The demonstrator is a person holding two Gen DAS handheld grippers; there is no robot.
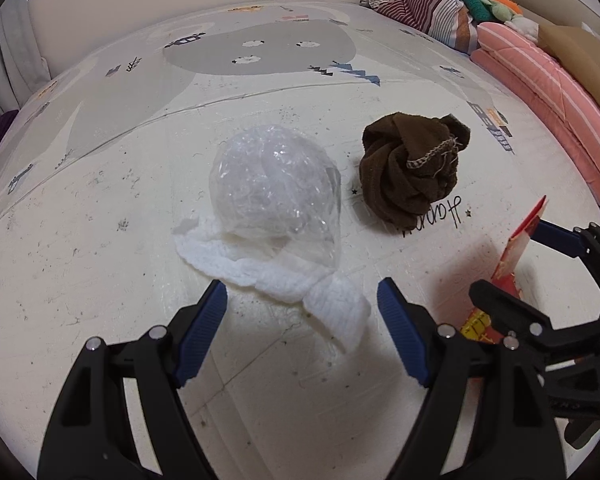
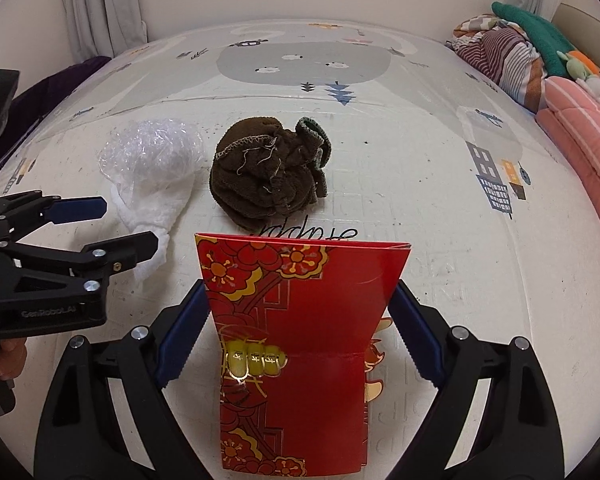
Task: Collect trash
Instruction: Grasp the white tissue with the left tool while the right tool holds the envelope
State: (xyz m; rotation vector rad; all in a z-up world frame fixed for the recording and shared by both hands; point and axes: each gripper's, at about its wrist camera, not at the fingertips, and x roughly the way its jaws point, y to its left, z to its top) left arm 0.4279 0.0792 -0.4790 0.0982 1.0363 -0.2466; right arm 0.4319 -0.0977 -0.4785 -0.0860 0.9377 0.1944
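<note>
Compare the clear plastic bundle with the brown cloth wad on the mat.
The plastic bundle is see-through and glossy; the brown cloth is dark, matte and fuzzy. The plastic bundle has white knitted fabric trailing from under it toward the left gripper; the brown cloth is a compact wad with frayed stitching. Both are crumpled and lie ungripped on the mat.
</note>
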